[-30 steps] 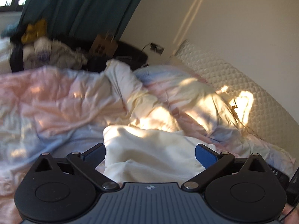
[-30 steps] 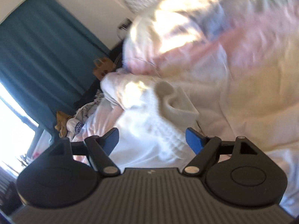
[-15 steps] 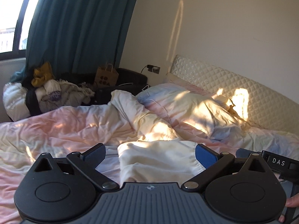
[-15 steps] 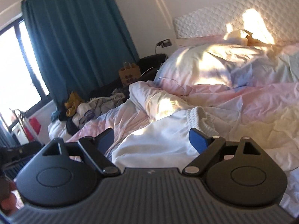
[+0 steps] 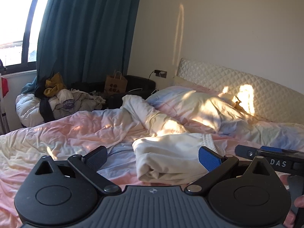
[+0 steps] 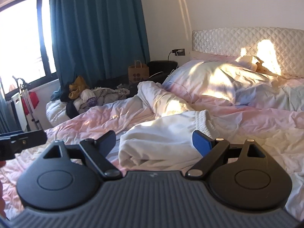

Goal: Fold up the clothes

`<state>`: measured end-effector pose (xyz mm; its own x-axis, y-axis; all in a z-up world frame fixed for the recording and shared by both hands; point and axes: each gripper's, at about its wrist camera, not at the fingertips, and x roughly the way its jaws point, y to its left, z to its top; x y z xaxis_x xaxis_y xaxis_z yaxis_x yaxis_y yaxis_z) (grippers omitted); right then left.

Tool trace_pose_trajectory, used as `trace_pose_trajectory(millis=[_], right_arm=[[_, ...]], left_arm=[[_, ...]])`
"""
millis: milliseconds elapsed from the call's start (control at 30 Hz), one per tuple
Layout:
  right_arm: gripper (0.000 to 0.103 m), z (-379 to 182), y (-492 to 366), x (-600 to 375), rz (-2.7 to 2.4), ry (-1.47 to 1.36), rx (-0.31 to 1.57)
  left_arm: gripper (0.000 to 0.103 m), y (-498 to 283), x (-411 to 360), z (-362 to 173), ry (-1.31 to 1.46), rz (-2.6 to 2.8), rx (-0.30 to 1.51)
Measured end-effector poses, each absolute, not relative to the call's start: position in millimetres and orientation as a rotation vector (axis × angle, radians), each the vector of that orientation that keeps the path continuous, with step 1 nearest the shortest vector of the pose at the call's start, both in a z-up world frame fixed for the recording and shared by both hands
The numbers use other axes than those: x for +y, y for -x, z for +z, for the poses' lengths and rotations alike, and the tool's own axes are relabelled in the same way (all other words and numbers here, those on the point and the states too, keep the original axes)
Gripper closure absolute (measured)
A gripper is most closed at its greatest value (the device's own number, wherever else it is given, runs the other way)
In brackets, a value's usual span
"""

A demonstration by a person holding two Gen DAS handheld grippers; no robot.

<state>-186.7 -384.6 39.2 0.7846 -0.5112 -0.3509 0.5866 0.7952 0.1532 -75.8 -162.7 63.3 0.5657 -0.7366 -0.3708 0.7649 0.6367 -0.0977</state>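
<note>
On the bed's rumpled pastel duvet [image 5: 76, 131] lies a white garment [image 5: 171, 157], apparently trousers with a ribbed waistband, already folded into a loose bundle. Both tools hang above and short of it: the left hand-held gripper [image 5: 153, 157] spread wide and empty, the right hand-held gripper [image 6: 153, 139] likewise, its jaws just opened to full width with nothing pressed between them. This piece looks released, its fold done or nearly so. Next comes either squaring the bundle's slack near edge or fetching another item from the clothes pile [image 6: 91, 98] by the curtain.
</note>
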Motion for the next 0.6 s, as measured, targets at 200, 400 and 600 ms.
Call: trace_pose_trajectory(millis=[200, 400, 600], right_arm=[[0.014, 32.8, 183.0, -366.4, -0.63, -0.204, 0.342], [0.014, 31.8, 175.5, -358.2, -0.637, -0.147, 0.372], [0.014, 36.0, 175.8, -359.4, -0.668, -0.129, 0.379]], left_arm=[[0.0, 72.7, -155.2, 51.4, -0.116, -0.848, 0.413], [0.0, 66.2, -151.9, 47.0, -0.126, -0.813, 0.418], [0.0, 60.9, -150.3, 46.0, -0.124, -0.804, 0.423]])
